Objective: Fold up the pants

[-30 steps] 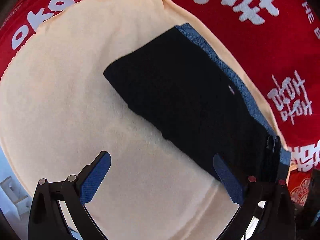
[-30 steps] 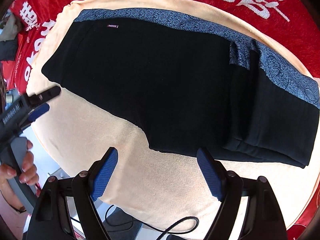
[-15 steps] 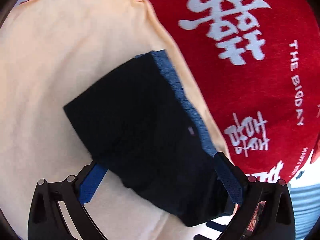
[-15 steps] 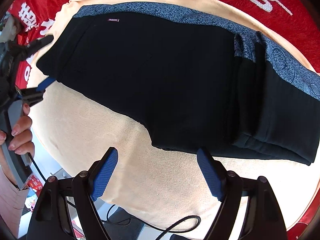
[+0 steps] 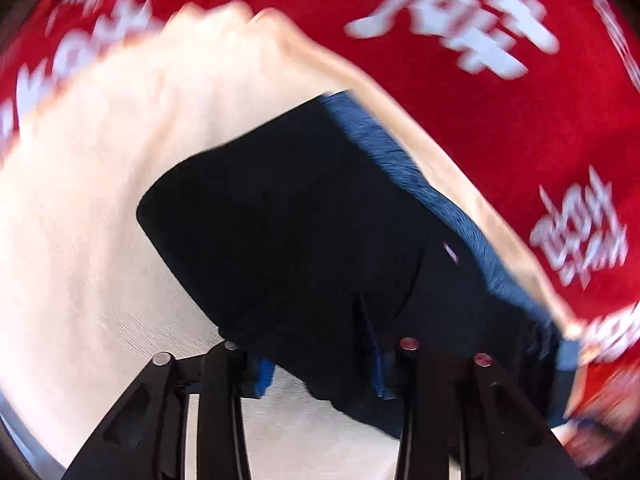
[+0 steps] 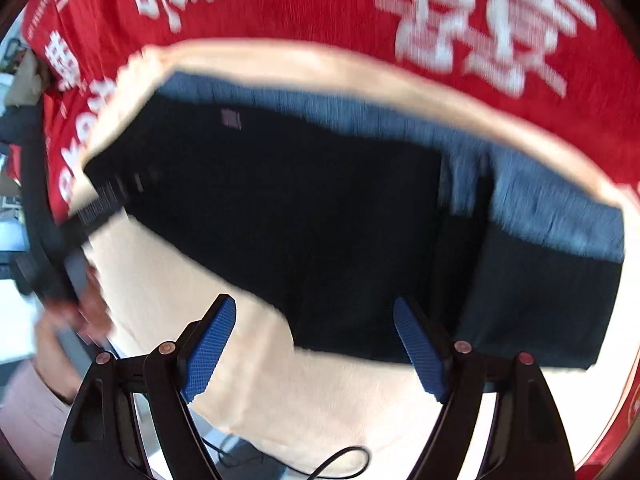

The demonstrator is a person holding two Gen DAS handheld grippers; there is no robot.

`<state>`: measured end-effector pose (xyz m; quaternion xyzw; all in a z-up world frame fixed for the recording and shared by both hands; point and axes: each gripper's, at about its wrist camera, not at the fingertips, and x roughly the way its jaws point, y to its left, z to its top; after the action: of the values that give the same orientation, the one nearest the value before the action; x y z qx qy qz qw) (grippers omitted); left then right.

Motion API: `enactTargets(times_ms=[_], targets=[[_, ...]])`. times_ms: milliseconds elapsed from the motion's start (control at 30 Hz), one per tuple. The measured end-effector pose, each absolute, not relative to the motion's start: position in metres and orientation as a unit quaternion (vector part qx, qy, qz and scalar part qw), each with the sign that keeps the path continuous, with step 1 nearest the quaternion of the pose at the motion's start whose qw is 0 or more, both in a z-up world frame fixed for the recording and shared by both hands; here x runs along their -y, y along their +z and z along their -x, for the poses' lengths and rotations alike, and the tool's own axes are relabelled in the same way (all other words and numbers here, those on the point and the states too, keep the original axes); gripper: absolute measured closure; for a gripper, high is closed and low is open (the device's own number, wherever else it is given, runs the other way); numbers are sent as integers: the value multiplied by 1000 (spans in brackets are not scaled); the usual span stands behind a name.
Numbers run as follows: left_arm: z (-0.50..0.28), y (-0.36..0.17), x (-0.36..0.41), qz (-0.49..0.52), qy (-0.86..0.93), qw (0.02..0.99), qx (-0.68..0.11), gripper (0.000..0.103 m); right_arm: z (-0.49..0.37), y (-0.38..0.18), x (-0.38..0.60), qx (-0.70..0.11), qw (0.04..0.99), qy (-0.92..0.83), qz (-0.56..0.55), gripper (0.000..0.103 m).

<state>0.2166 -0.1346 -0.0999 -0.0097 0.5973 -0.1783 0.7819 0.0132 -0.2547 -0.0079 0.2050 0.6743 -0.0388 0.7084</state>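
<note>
Black pants (image 5: 300,220) with a blue patterned waistband (image 5: 404,168) lie folded lengthwise on a cream towel (image 5: 80,240). My left gripper (image 5: 320,368) is at the pants' near end. Its jaws are closing and the black cloth is bunched between the blue pads (image 5: 264,376). In the right wrist view the pants (image 6: 300,200) stretch across the towel (image 6: 340,392). My right gripper (image 6: 316,344) hangs open over their near edge, with nothing between its pads (image 6: 208,352). The left gripper (image 6: 92,208) shows blurred at the pants' left end, with a hand (image 6: 80,312) behind it.
A red cloth with white characters (image 5: 480,120) covers the surface under and beyond the towel; it also fills the top of the right wrist view (image 6: 300,8). A black cable (image 6: 340,456) loops below the towel's near edge. A pink sleeve (image 6: 24,400) is at the lower left.
My left gripper's jaws have come from wide open to narrow around the pants' end. Both views have gone blurred with motion, and the right gripper has lifted a little.
</note>
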Motion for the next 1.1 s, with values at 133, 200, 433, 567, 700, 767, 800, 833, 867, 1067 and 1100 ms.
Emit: enactTargets(times_ms=[133,200,433,567,700,767,800,833,867,1067,1100], targets=[[-175,-78,178,-170,-215,822,-499,68,-70,16,266,-661,719,19,-215,15],[-164,-78,189,-208,-222,824,-478,68,-104,21,259,-663,710,65,-230,9],[-153,-81,199,-256,-221,824,-455,68,-214,4,164,-717,630,189,-230,8],[-150,-78,200,-263,-222,825,-448,67,-244,-24,101,-772,581,207,-153,8],[-149,-78,200,-257,-218,826,-451,67,-242,-56,80,-808,549,184,-105,20],[-148,-77,201,-256,-218,824,-456,67,-235,-64,88,-807,550,180,-121,68],[-149,-77,202,-251,-218,820,-465,67,-230,-61,96,-798,557,180,-145,85],[-146,-73,203,-246,-223,823,-462,67,-227,-57,102,-789,564,182,-162,85],[-142,-67,206,-249,-229,825,-454,67,-222,-50,112,-777,576,183,-177,85],[-121,-19,232,-230,-275,829,-429,67,-182,4,164,-704,637,199,-241,85],[-117,-11,237,-227,-283,829,-426,67,-173,13,178,-690,645,197,-261,85]])
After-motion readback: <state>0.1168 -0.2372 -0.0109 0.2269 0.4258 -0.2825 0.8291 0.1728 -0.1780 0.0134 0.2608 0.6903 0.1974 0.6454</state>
